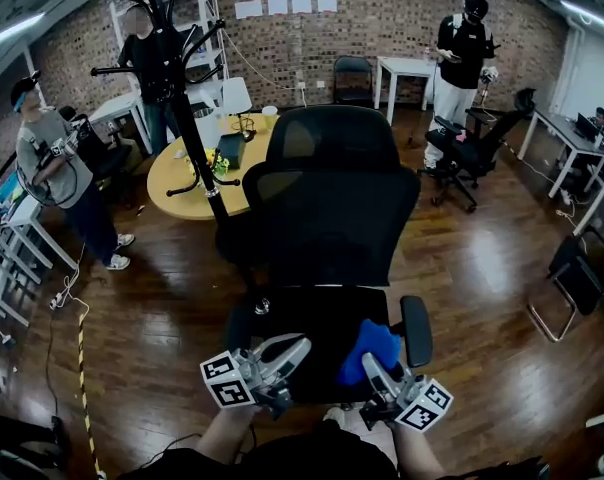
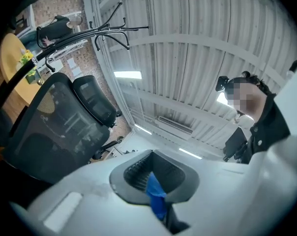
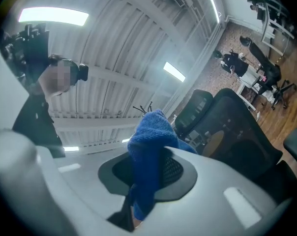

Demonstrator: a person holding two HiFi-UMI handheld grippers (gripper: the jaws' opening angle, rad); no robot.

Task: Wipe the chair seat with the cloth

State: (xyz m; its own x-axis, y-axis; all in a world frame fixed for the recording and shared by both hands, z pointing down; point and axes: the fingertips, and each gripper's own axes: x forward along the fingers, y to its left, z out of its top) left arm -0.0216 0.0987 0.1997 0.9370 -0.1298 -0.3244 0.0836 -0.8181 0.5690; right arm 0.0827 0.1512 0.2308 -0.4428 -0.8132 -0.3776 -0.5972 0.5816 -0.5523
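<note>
A black office chair stands in front of me, its seat (image 1: 317, 320) just beyond both grippers and its mesh backrest (image 1: 327, 218) upright behind it. My right gripper (image 1: 370, 366) is shut on a blue cloth (image 1: 372, 348), which bunches over the seat's right front. In the right gripper view the cloth (image 3: 149, 146) hangs out of the shut jaws of the gripper (image 3: 147, 183). My left gripper (image 1: 298, 350) hovers over the seat's left front, apart from the cloth. Its jaws (image 2: 156, 191) look shut; a thin blue strip (image 2: 157, 200) shows at their seam, and I cannot tell what it is.
The chair's right armrest (image 1: 416, 330) lies beside the cloth. A black coat rack (image 1: 182, 98) and a round yellow table (image 1: 177, 183) stand behind the chair at left. People stand at far left (image 1: 57, 163) and back right (image 1: 462, 58). Another office chair (image 1: 467, 153) is at right.
</note>
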